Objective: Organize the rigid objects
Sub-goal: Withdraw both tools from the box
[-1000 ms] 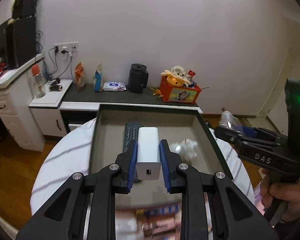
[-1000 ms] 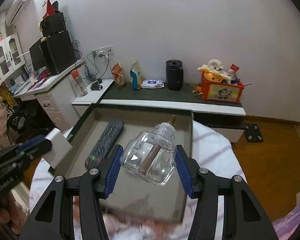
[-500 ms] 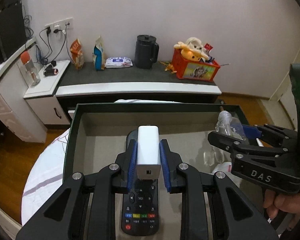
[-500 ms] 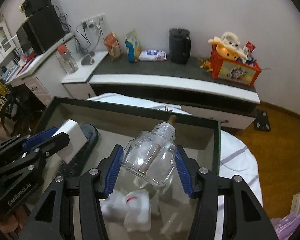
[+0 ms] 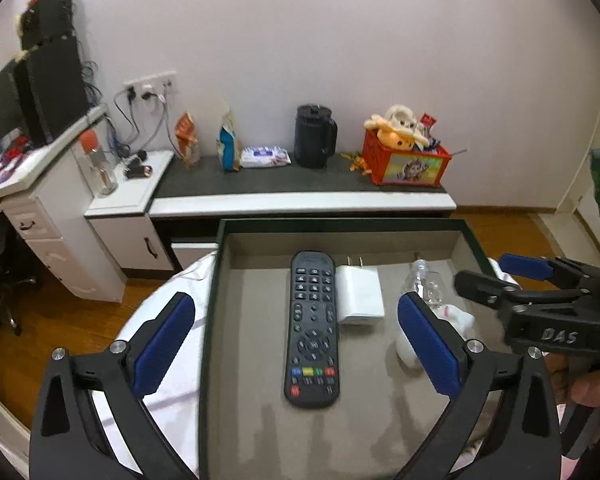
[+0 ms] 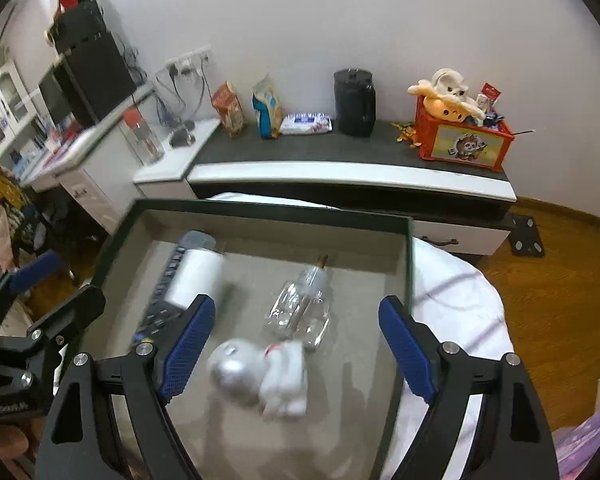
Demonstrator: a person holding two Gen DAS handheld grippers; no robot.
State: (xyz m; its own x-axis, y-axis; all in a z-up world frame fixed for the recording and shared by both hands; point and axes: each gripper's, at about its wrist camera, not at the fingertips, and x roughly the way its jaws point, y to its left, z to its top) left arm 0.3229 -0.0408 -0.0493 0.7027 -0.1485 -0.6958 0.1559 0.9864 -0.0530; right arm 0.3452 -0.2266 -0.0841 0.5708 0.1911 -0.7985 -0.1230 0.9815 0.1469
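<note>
Both tools held wide apart, with nothing between the blue pads. Kept the left tool poised over the near part of a shallow dark-rimmed tray with a grey lining, one pad out past the tray's left rim. Saw a long black remote control with coloured buttons lying flat on the lining straight ahead of that tool, lengthwise, coloured buttons at the near end. Found a white rectangular charger block with two metal prongs flat against the remote's right edge, prongs aimed at the far wall.

Kept the right tool spread just as wide over the tray's right half. Saw a small clear glass bottle with a brown stopper on its side on the lining ahead of it, neck toward the far wall. Found a white toy figure with a silvery round head, blurred, lying nearer than the bottle and just beside its base; could not tell whether touching. Noted all four things inside the tray, apart from either tool's pads.

Saw the tray resting on a round worktop under a white cloth. Farther off, noted a low dark-topped cabinet along the wall, carrying a black lidded jug and a red crate of plush toys.
</note>
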